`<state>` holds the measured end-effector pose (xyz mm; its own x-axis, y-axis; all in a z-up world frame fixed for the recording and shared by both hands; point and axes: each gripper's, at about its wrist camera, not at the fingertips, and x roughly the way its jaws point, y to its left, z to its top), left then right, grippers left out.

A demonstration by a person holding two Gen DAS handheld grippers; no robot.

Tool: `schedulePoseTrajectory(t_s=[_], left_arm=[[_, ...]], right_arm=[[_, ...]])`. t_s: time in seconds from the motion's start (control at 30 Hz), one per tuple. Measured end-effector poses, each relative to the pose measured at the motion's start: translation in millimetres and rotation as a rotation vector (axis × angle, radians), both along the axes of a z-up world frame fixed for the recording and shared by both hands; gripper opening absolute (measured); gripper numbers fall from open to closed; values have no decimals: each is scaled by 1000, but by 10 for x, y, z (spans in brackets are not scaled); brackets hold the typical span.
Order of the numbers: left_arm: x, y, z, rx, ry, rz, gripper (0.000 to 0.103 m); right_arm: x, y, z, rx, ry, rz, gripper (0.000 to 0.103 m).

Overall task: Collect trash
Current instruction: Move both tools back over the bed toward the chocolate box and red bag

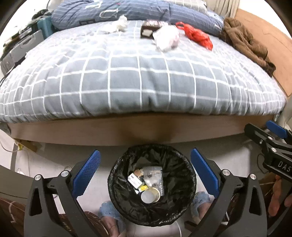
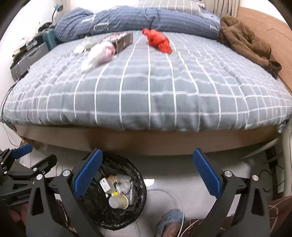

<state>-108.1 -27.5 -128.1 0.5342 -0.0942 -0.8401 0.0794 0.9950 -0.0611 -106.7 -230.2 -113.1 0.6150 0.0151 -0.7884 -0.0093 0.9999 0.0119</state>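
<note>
A round bin with a black liner [image 1: 126,207] stands on the floor at the foot of the bed, holding a tape roll, small packets and wrappers. My left gripper [image 1: 145,154] hangs open above it, nothing between its blue pads. My right gripper [image 2: 147,154] is open and empty too, just right of the bin [image 2: 136,209]. On the far part of the grey checked quilt [image 1: 127,82] lie a red plastic bag [image 1: 197,35], a pale pink bag [image 1: 167,39], crumpled white tissue [image 1: 121,23] and a brown box [image 1: 149,27].
A brown garment [image 1: 244,42] lies along the bed's right edge, a blue duvet [image 1: 82,12] at its head. Grey cases [image 1: 20,49] and clutter stand left of the bed. The wooden bed frame [image 1: 127,129] rises just behind the bin. A person's slippered feet [image 1: 109,213] flank the bin.
</note>
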Motion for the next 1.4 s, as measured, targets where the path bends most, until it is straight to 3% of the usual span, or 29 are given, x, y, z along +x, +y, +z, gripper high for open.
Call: schedulePoseTrajectory(t_s=[0.23, 0.7, 1.4], left_arm=[[135, -36, 329, -13, -59, -2, 97], [553, -101, 648, -21, -112, -4, 97], [1604, -262, 734, -13, -127, -20, 97]], right_arm=[[68, -73, 281, -3, -65, -4, 95], [449, -232, 631, 6, -141, 15, 95], [1453, -333, 646, -21, -139, 28, 95]])
